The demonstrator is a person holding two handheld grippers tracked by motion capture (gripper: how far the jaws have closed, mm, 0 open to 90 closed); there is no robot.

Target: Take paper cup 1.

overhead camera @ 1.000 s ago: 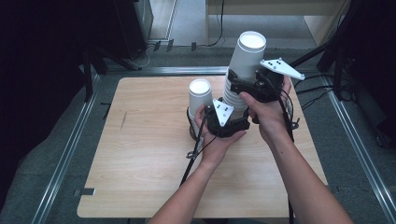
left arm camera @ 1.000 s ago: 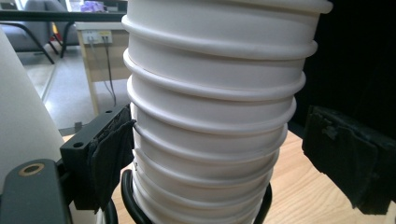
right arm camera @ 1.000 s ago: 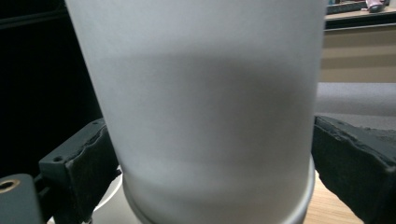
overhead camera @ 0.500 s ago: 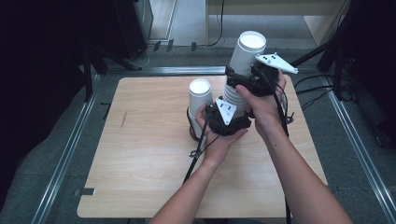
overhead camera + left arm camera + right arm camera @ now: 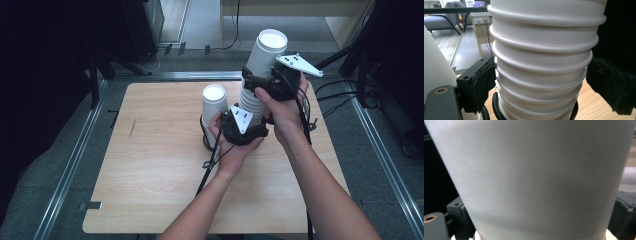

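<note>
The left gripper (image 5: 243, 131) sits low against the stack (image 5: 251, 102) of upside-down white paper cups. In its own view the rolled rims of the stack (image 5: 544, 65) are piled between the two black pads; the left pad (image 5: 484, 82) touches the rims, while the right pad looks just clear of them, so a firm clamp cannot be told. Its jaws have just closed a little.

The right gripper (image 5: 270, 85) is higher up, its jaws set around the top cup (image 5: 267, 52) — the one that stands tallest on the stack, tilted slightly away from the person. In the right gripper view the cup wall (image 5: 536, 180) is close and blurred between the dark jaws at either edge, and the jaws appear to bear on it; they have been closing over the last moment.

The stack stands near the far middle of the wooden table (image 5: 150, 175), its foot ringed by a black loop (image 5: 496, 110). Just to its left a single cup (image 5: 214, 107) stands, also upside down, beside the left hand (image 5: 232, 150). Cables trail from both grippers toward the person.
</note>
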